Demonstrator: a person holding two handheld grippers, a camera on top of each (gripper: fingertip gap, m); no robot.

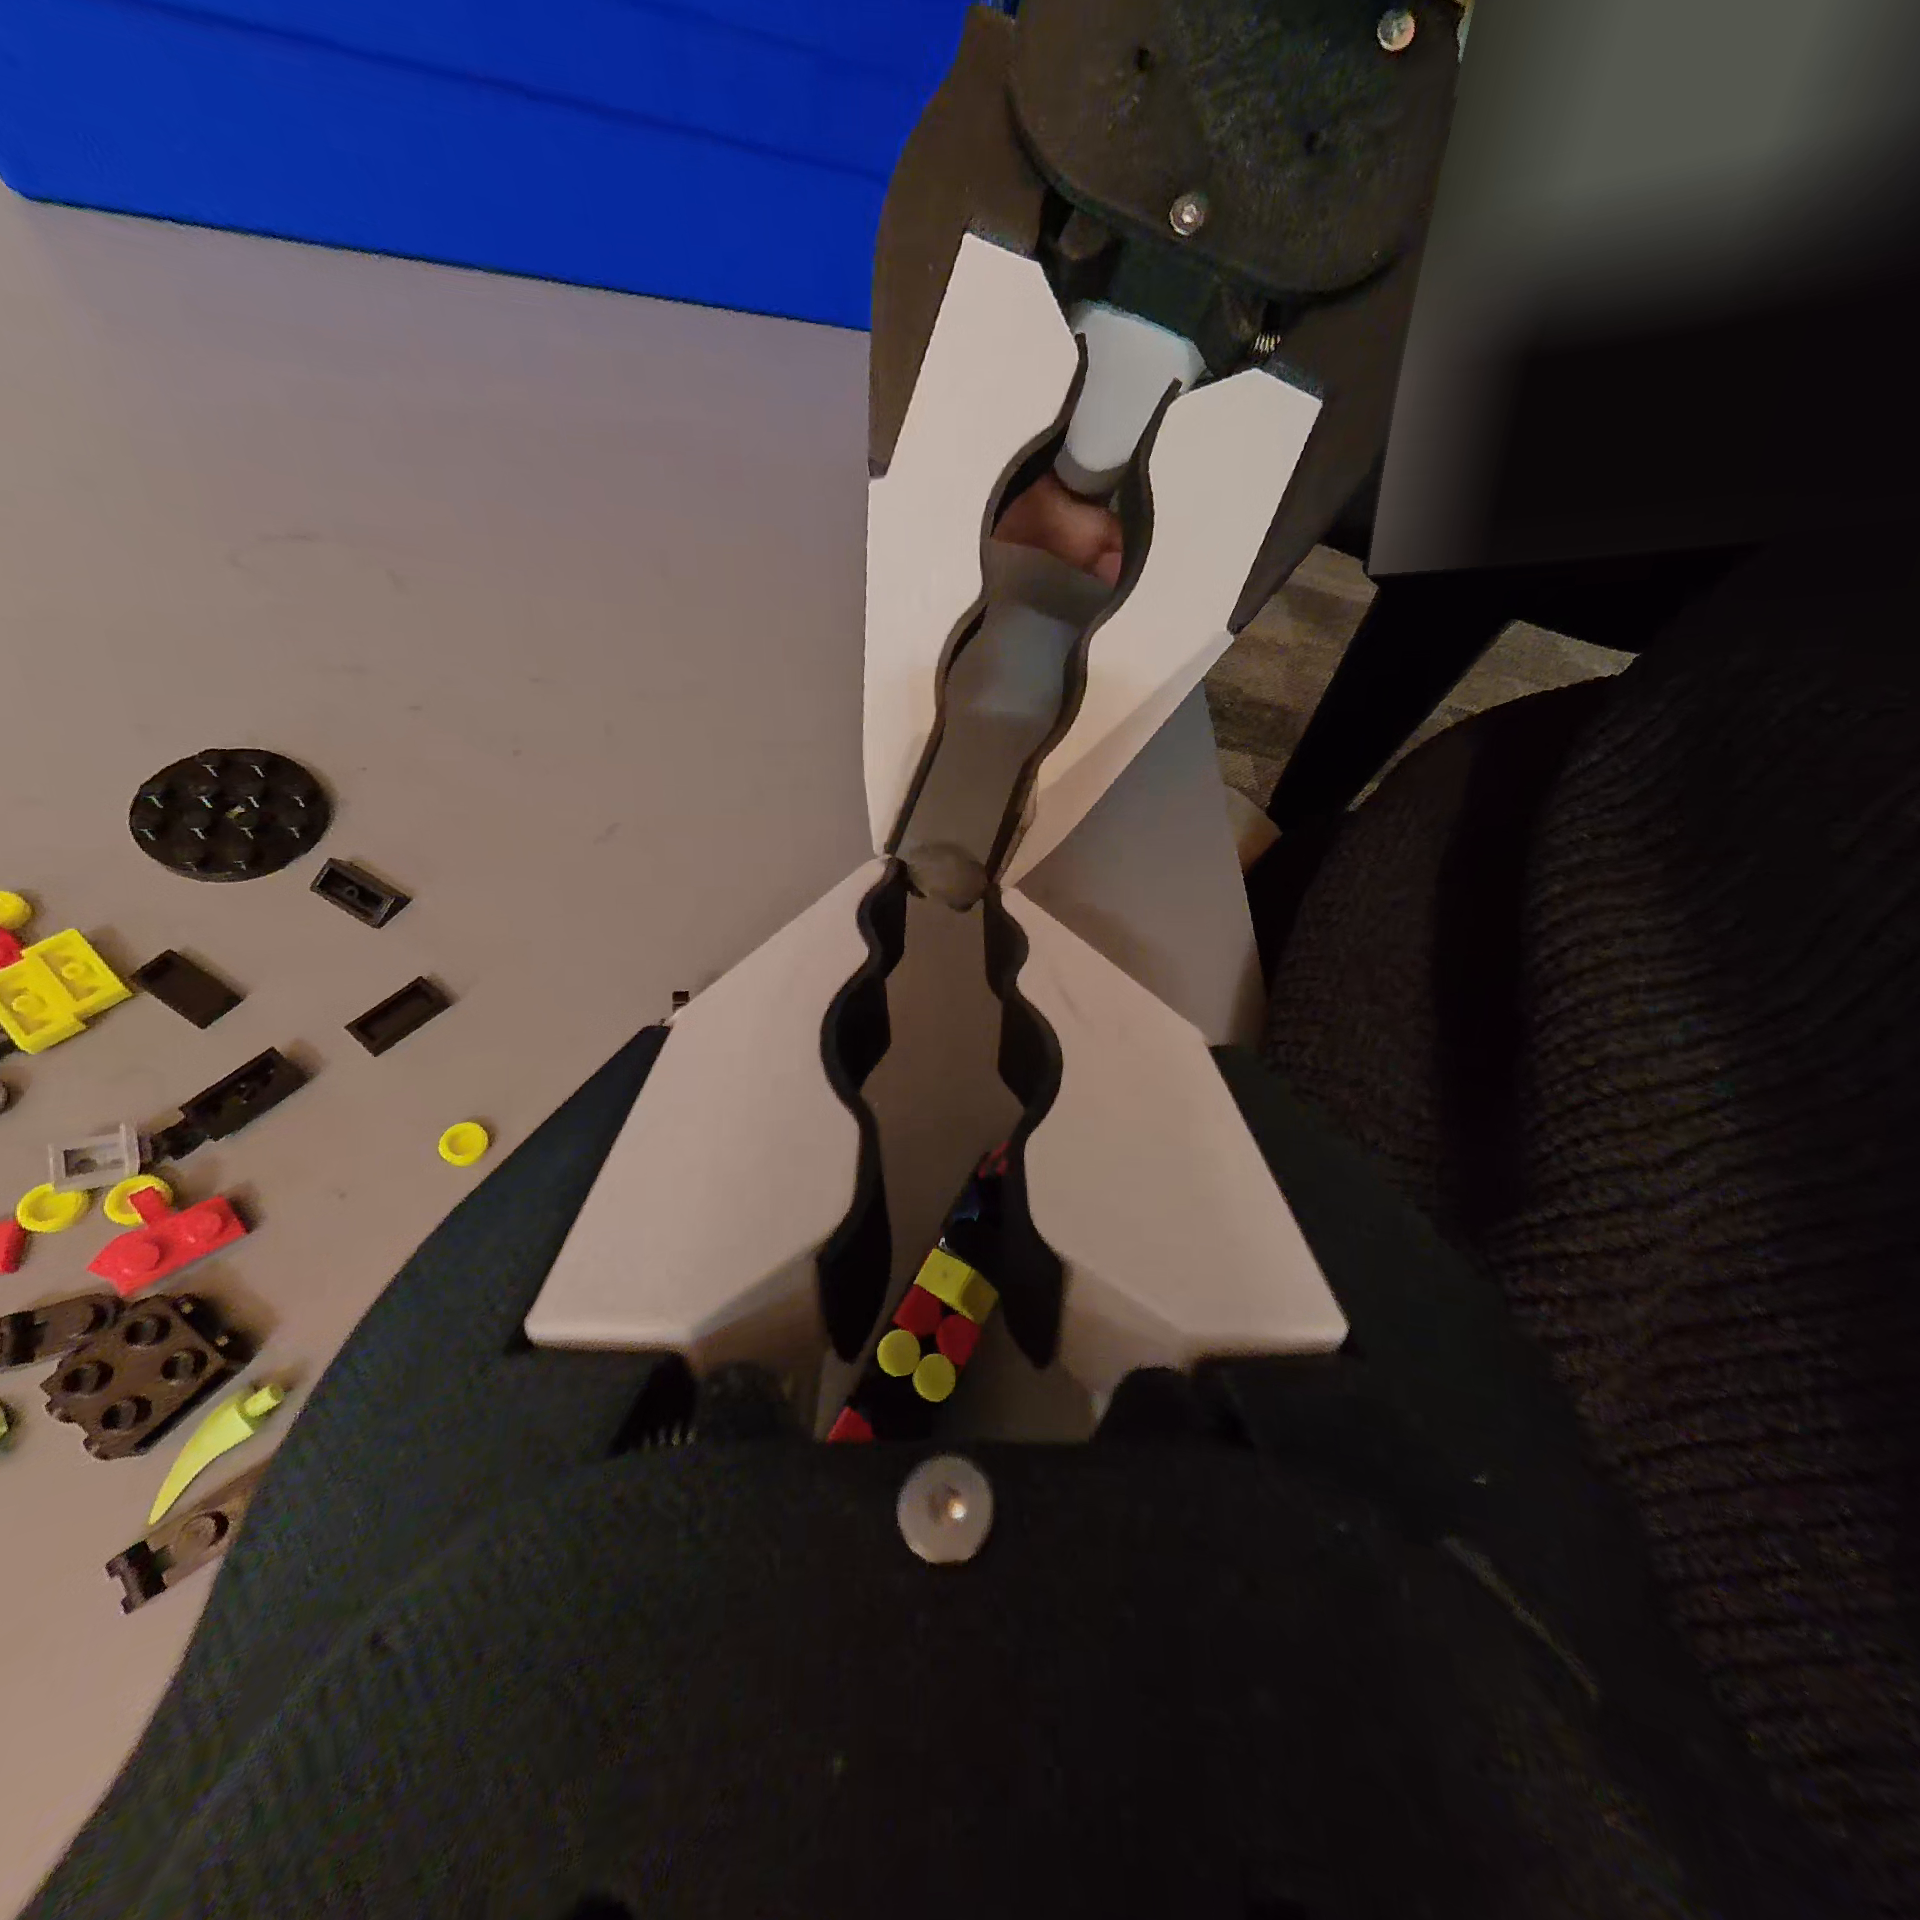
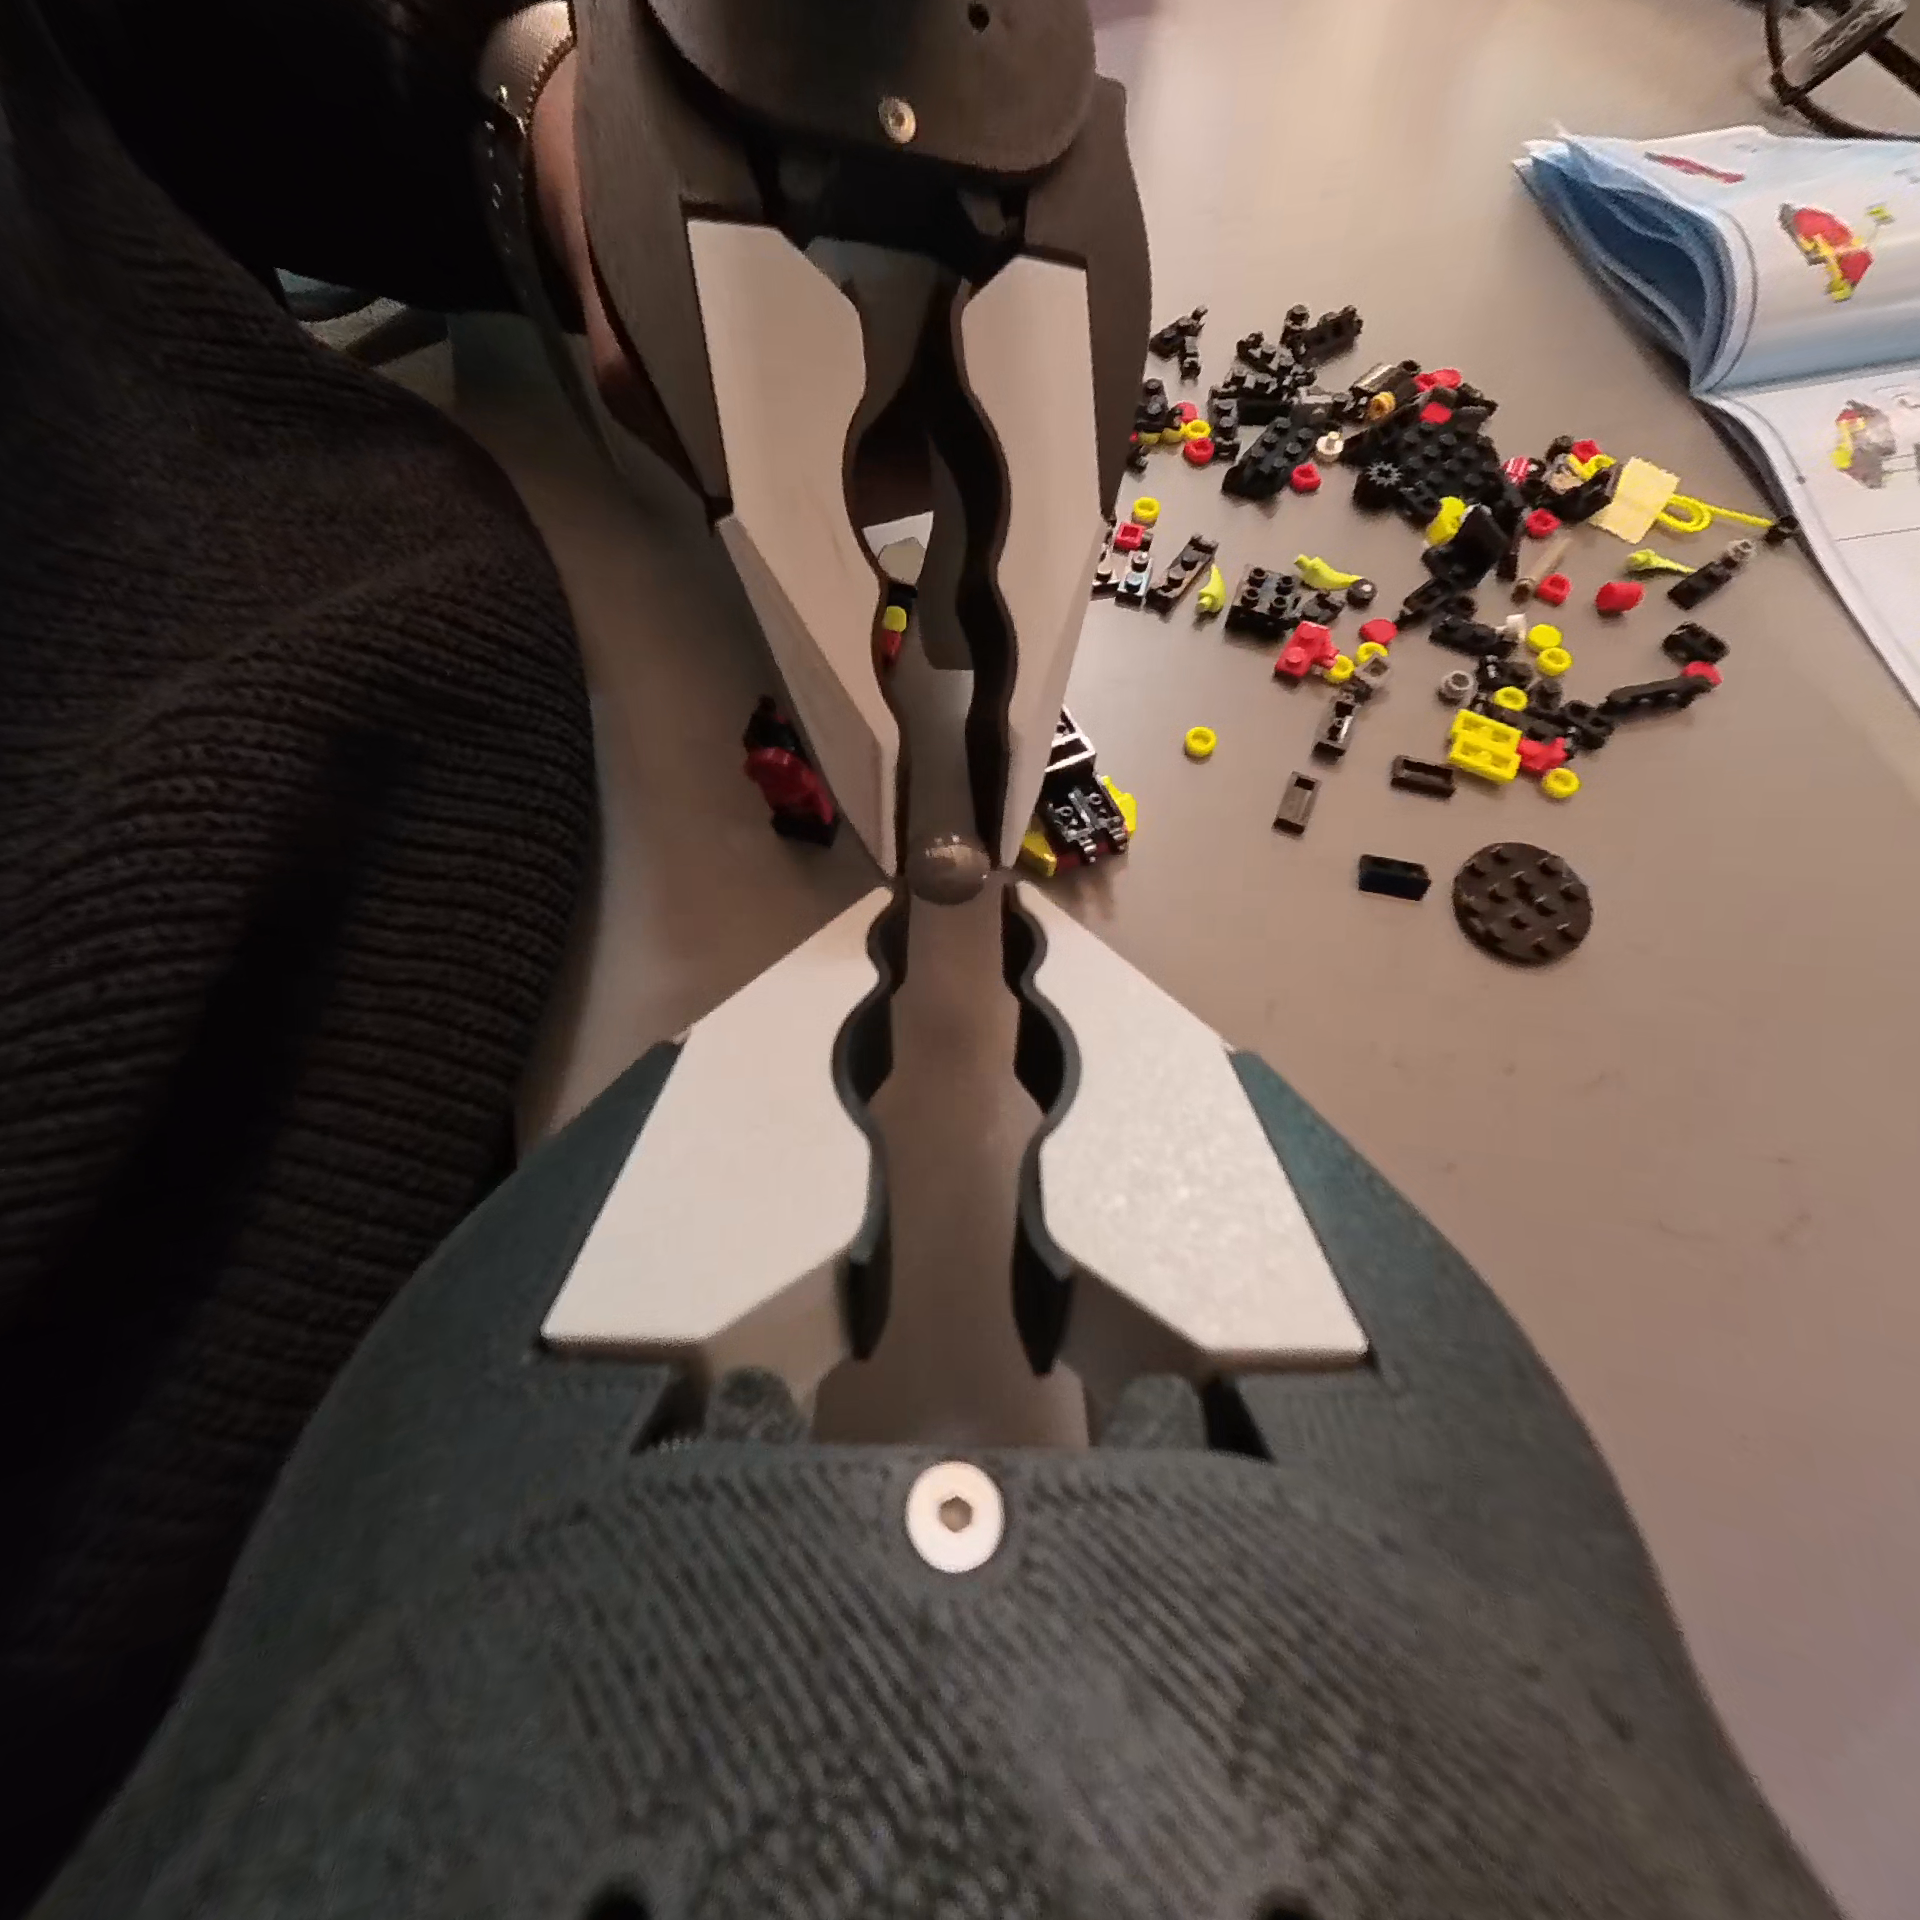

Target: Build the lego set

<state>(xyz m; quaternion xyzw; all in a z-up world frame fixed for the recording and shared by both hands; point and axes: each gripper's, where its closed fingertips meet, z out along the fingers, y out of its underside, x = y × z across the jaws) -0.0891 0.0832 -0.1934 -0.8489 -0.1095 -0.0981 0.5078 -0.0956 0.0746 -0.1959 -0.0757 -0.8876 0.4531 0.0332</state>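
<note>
My two grippers meet tip to tip above the grey table (image 1: 540, 582). A small round grey piece (image 1: 940, 878) sits pinched where the tips meet; it also shows in the right wrist view (image 2: 951, 868). My left gripper (image 1: 940, 899) is nearly closed with its tips on the piece, and so is my right gripper (image 2: 951, 896). I cannot tell which one bears it more. Under the left gripper a red, yellow and black partial build (image 1: 940, 1340) shows through the gap. It appears in the right wrist view as a black and yellow build (image 2: 1081, 810) beside a red and black piece (image 2: 790, 769).
Loose pieces lie on the table: a black round plate (image 1: 231, 814) (image 2: 1522, 904), yellow plates (image 1: 52, 987), a red plate (image 1: 166, 1242) and a mixed pile (image 2: 1455, 540). An open instruction booklet (image 2: 1766, 239) lies far right. A blue bin (image 1: 468, 125) stands behind. A dark knitted sleeve (image 2: 260, 831) is close by.
</note>
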